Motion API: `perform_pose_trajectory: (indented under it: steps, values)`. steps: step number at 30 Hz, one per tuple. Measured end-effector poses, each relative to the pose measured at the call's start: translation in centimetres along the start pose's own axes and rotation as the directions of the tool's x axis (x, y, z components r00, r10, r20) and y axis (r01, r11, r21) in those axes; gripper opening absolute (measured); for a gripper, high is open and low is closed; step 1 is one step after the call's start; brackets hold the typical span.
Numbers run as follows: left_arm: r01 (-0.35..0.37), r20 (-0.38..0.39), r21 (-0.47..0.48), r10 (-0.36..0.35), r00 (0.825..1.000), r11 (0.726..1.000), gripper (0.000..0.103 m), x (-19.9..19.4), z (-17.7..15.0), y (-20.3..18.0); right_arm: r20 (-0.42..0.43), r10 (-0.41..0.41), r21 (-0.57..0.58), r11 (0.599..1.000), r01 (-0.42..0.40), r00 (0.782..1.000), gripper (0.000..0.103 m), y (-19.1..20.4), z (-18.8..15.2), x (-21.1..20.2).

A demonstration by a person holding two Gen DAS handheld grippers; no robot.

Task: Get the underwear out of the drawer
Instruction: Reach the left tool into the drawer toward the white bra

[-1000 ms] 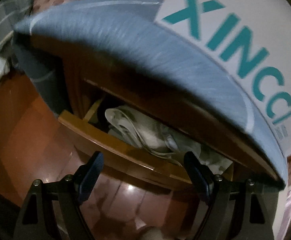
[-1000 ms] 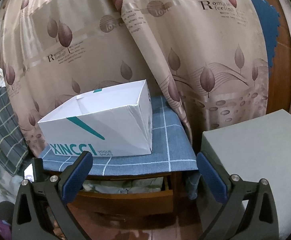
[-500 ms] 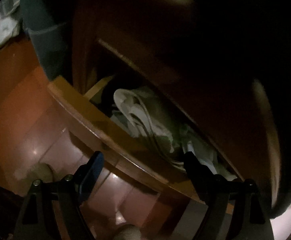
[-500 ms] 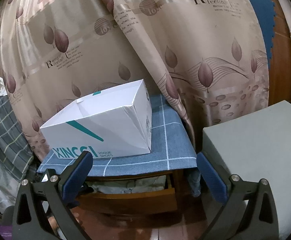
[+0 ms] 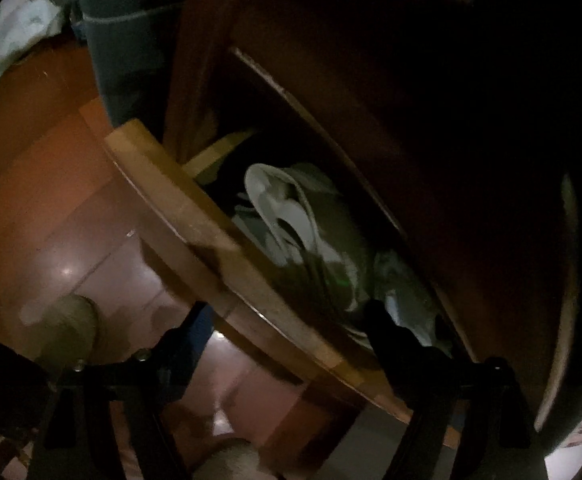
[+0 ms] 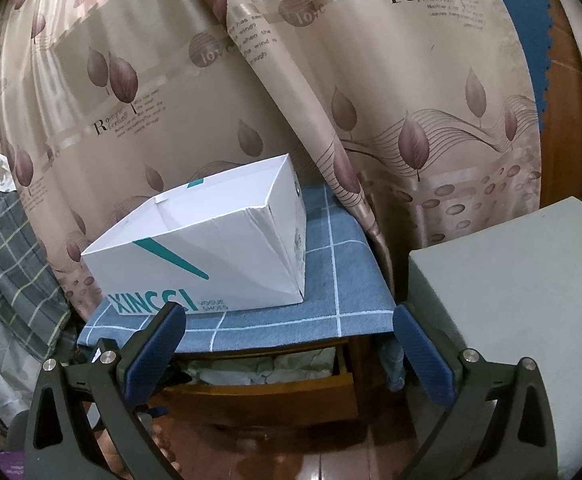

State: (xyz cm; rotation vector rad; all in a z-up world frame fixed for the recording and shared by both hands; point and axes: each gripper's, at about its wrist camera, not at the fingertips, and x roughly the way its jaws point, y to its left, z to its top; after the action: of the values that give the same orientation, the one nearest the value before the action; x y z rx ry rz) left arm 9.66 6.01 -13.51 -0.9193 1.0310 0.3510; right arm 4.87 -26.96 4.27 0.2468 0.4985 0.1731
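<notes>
Several pale garments, the underwear, lay bunched in the open drawer; we judged them light, soft and limp, best pinched at the raised fold on top. Our left claw straddled the drawer's front edge, its jaws closing with only the far finger among the cloth, nothing gripped. A second before, it hung higher, with the white box visible; then only the dark underside of the counter loomed. Our right claw waited apart, wide and empty.
</notes>
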Motion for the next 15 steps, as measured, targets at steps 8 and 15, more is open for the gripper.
perform_pose_trajectory:
  steps: [8,15]
  values:
    - [-0.023,-0.039,0.012,0.023,0.999,1.0,0.074,-1.2,-1.6,1.1,-0.006,0.006,0.006,1.0,-0.006,1.0,0.103,0.0,0.0,0.2]
    - [-0.032,-0.096,0.04,0.036,0.995,0.999,0.074,-2.5,-2.2,2.1,-0.01,0.006,0.016,1.0,-0.005,1.0,0.103,-0.2,-0.1,0.2]
